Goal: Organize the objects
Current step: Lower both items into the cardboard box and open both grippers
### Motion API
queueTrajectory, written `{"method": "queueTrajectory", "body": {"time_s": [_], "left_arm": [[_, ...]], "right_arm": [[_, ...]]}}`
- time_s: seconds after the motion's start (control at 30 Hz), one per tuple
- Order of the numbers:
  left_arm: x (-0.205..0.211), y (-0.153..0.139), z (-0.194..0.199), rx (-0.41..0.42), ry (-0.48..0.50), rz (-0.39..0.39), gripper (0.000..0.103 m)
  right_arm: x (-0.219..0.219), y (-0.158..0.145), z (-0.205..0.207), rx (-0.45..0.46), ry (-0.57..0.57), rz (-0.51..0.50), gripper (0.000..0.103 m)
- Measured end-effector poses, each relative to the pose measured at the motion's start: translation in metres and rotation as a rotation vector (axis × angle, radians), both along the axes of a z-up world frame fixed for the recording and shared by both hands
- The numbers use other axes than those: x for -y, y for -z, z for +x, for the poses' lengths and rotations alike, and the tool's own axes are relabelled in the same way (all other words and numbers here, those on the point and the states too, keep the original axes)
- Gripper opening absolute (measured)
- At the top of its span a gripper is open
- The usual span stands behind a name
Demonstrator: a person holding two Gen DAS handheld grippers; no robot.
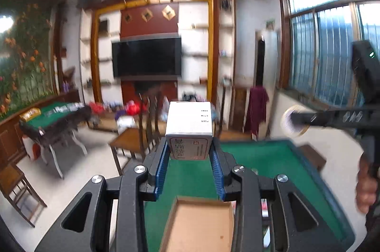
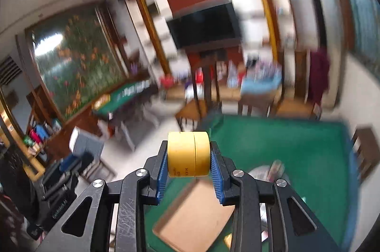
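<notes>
Both grippers are up in the air over the green table (image 1: 261, 157), each with something clamped. The left gripper (image 1: 189, 157) has its blue pads squeezed on a small white box (image 1: 190, 123) with red print on the near face. The right gripper (image 2: 188, 158) is clenched on a yellow tape roll (image 2: 188, 153), side-on between the pads. Below them sits an open cardboard tray (image 1: 199, 223), and the part that shows looks bare. The gripper bodies cut off its near end. Right of it there's some packaging (image 2: 273, 170), way too blurry to identify. Left view also catches the right gripper's hand (image 1: 367, 190) at the edge.
</notes>
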State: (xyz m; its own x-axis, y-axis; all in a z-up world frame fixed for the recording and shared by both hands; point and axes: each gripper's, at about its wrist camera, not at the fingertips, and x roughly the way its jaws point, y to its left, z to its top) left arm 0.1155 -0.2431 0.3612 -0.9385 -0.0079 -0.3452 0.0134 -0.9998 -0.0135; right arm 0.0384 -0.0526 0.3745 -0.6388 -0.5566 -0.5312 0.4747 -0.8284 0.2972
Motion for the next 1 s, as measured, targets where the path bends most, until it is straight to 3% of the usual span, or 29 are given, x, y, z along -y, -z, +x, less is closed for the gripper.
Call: {"method": "queueTrajectory", "body": {"time_s": [0.17, 0.27, 0.37, 0.47, 0.67, 0.93, 1.0], "left_arm": [[-0.009, 0.141, -0.060, 0.173, 0.014, 0.035, 0.033], [-0.012, 0.210, -0.091, 0.301, 0.021, 0.055, 0.033], [-0.020, 0.254, -0.124, 0.417, 0.037, 0.076, 0.033], [-0.024, 0.290, -0.151, 0.490, 0.043, 0.065, 0.033], [-0.016, 0.326, -0.197, 0.579, 0.069, 0.139, 0.032], [-0.030, 0.336, -0.210, 0.581, 0.115, 0.144, 0.034], [-0.033, 0.337, -0.213, 0.579, 0.112, 0.141, 0.044]], "right_arm": [[0.022, 0.164, -0.057, 0.265, -0.058, 0.008, 0.036], [0.027, 0.238, -0.083, 0.356, -0.045, 0.059, 0.036], [0.023, 0.282, -0.109, 0.400, -0.013, 0.092, 0.036], [0.022, 0.298, -0.128, 0.425, 0.012, 0.111, 0.036], [0.026, 0.320, -0.156, 0.472, 0.034, 0.113, 0.036], [0.032, 0.334, -0.165, 0.446, 0.065, 0.191, 0.036], [0.029, 0.331, -0.165, 0.434, 0.083, 0.184, 0.039]]}}
